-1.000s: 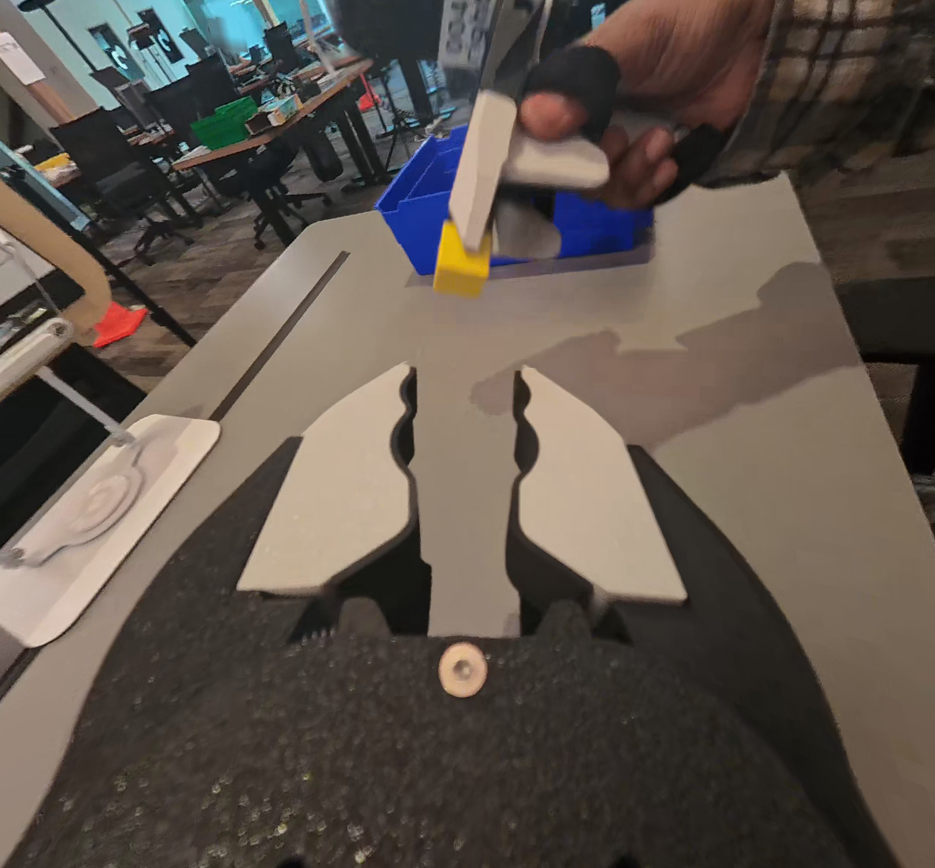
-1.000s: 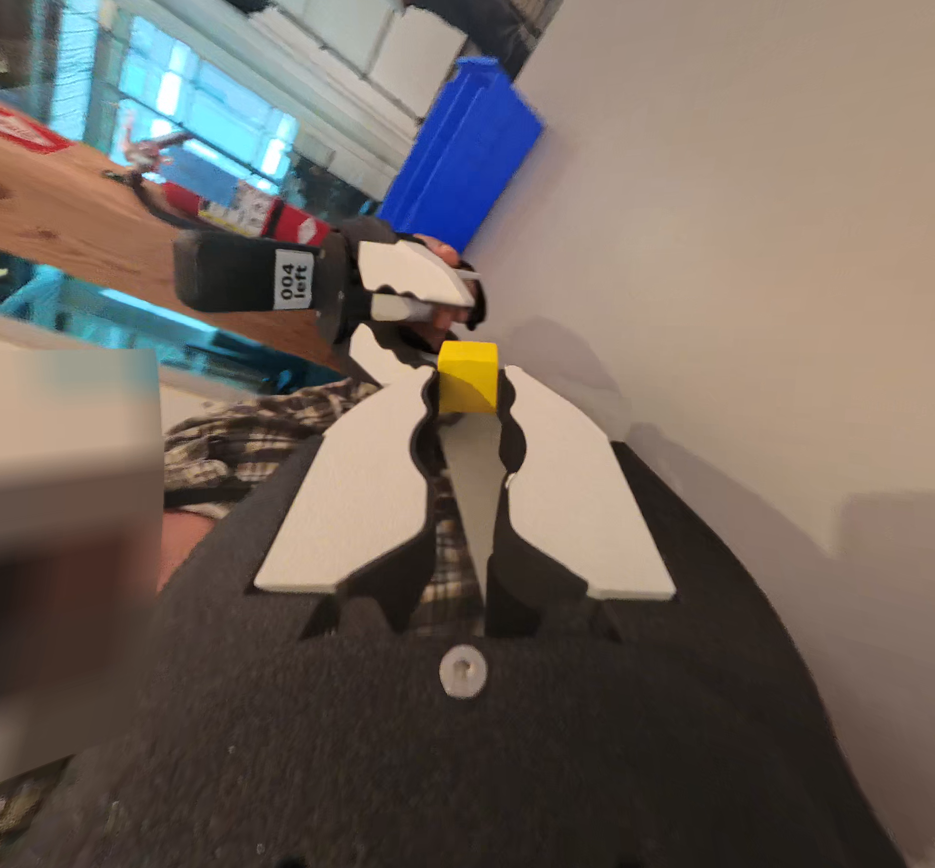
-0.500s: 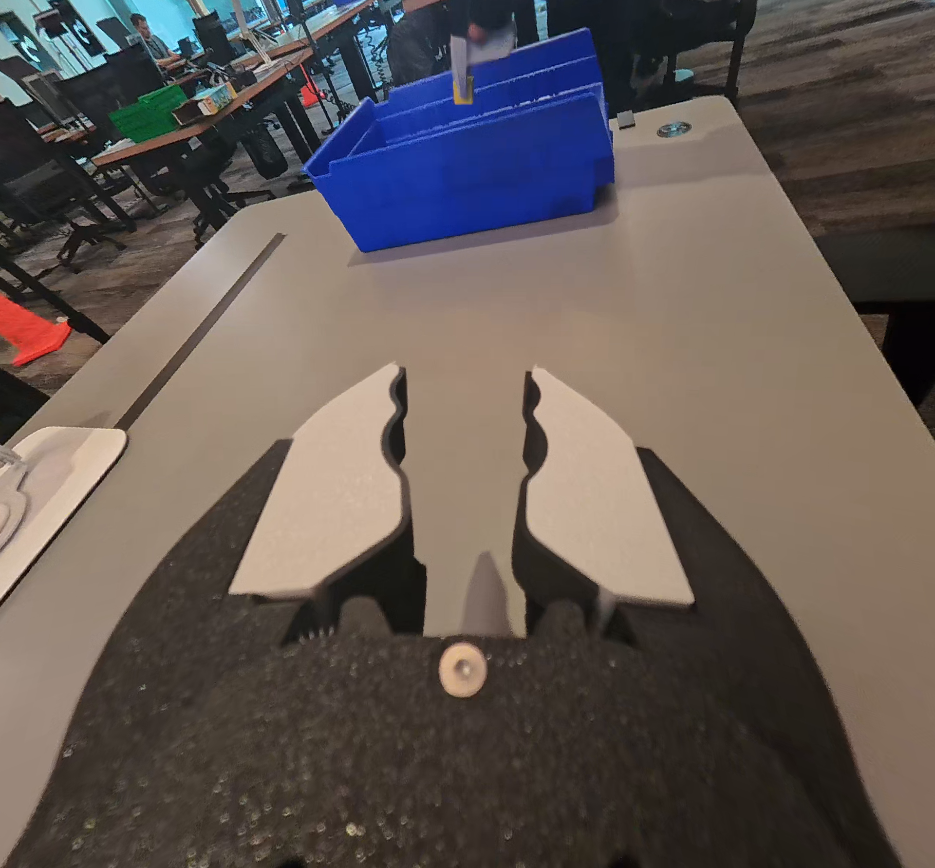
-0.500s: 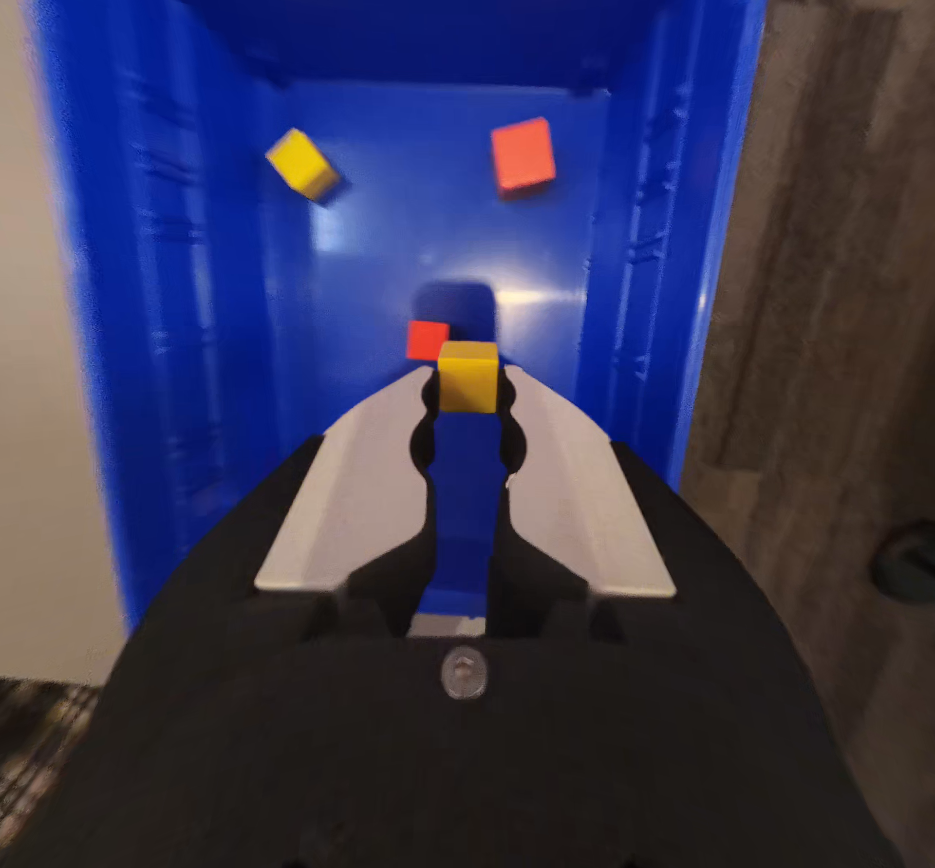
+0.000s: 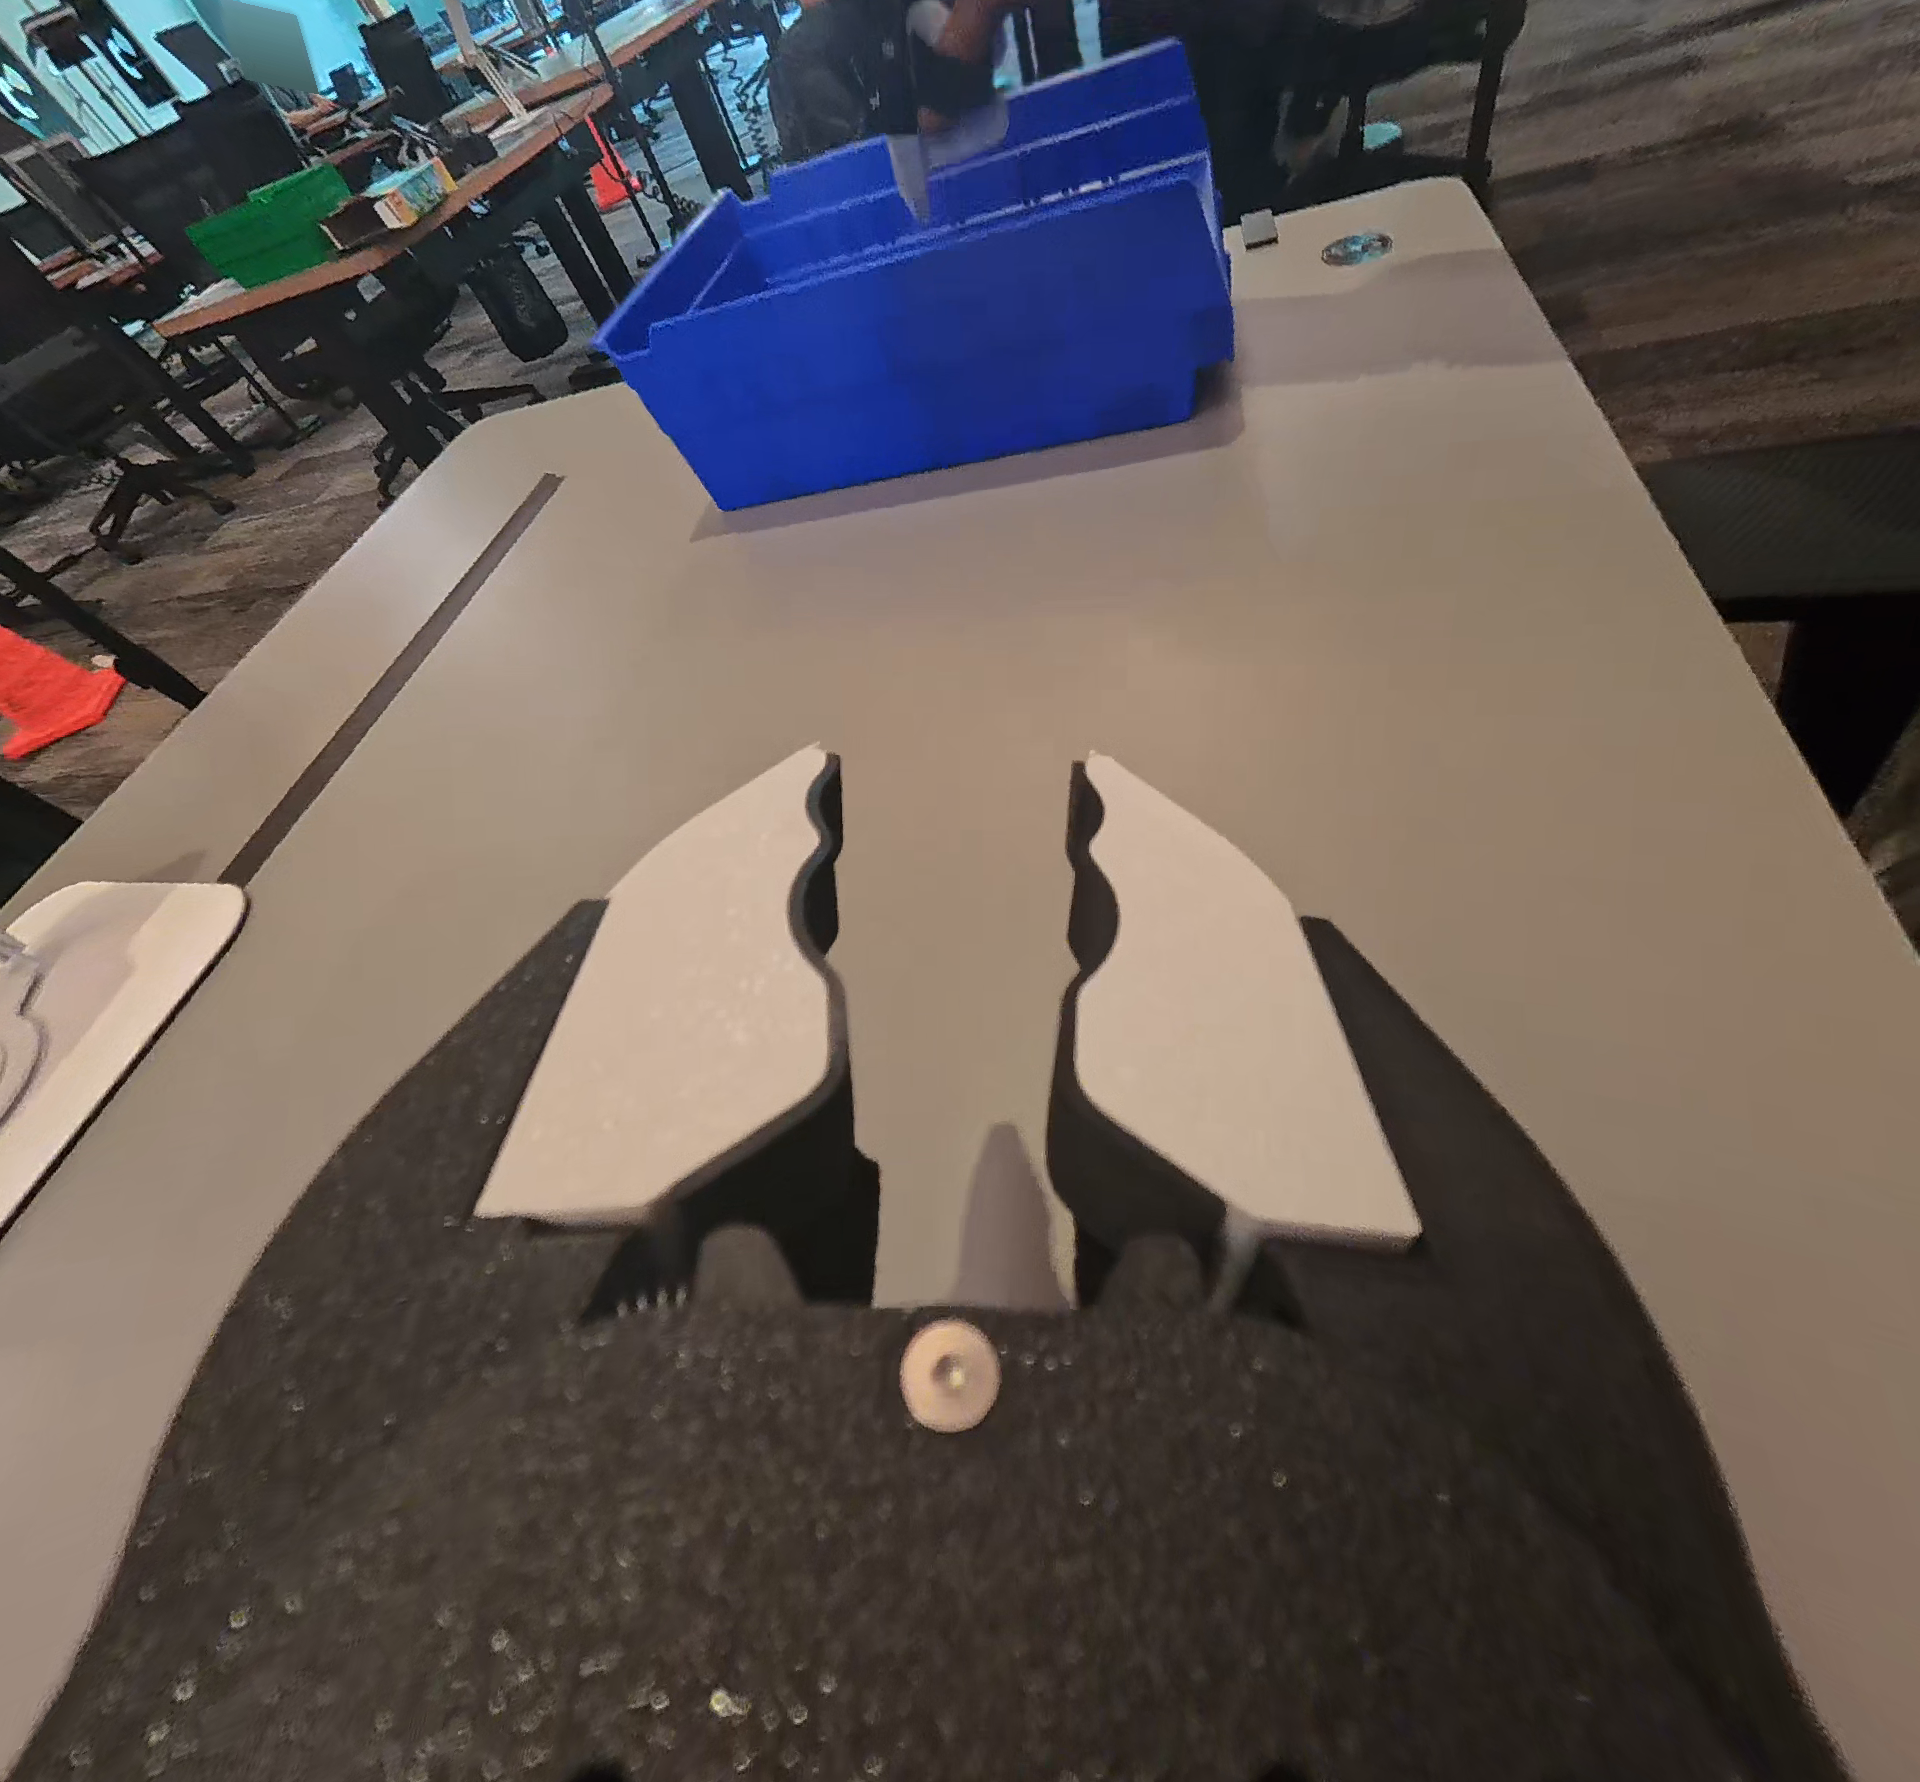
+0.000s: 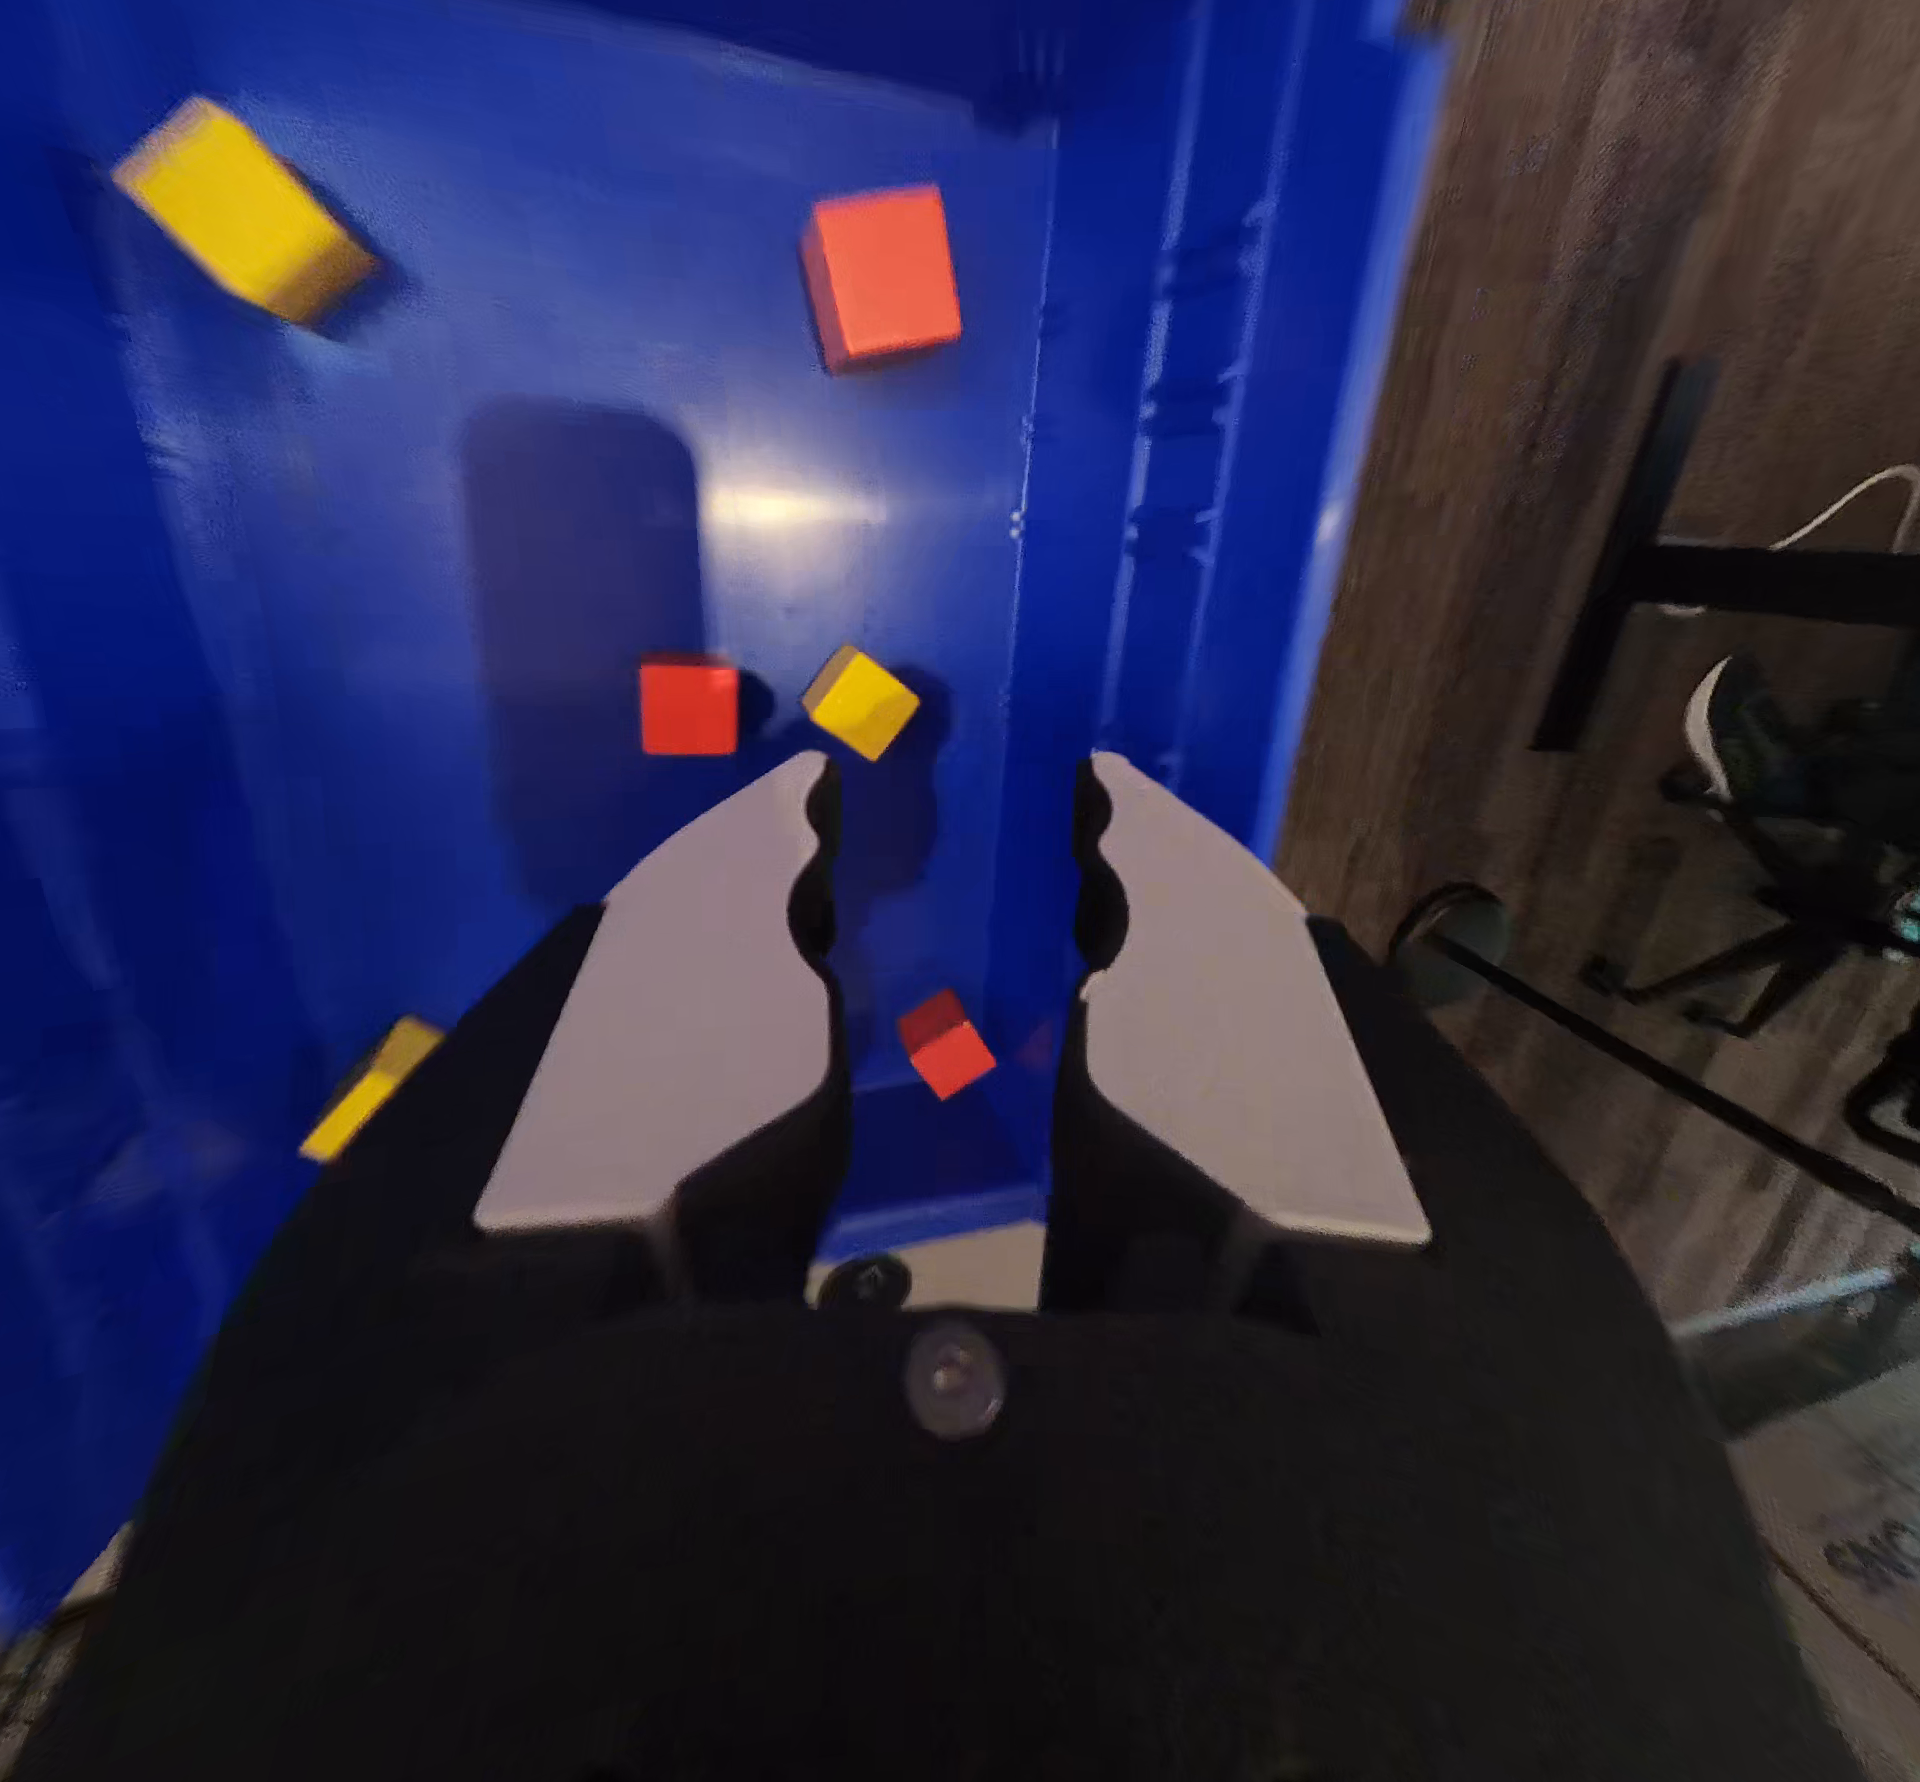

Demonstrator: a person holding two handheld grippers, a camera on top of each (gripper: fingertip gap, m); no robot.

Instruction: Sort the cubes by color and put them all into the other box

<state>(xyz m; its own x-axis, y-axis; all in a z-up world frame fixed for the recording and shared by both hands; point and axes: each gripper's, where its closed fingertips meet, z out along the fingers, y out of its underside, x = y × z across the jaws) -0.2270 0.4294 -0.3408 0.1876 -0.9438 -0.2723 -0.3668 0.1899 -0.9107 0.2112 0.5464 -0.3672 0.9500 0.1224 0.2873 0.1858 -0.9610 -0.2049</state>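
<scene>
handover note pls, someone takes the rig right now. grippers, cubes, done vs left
Left gripper: open, empty, over bare grey table, short of the blue box.
Right gripper: open, empty, above the box floor.
In the box: three yellow cubes and three red cubes, colours mixed.
Left: group them by colour; the other box's contents are out of sight.

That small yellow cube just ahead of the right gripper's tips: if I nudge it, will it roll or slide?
The small yellow cube has flat faces, so it would likely slide rather than roll. The blue bin floor looks glossy, so it may skid easily. The red cube sits close beside it and could get bumped.
</scene>
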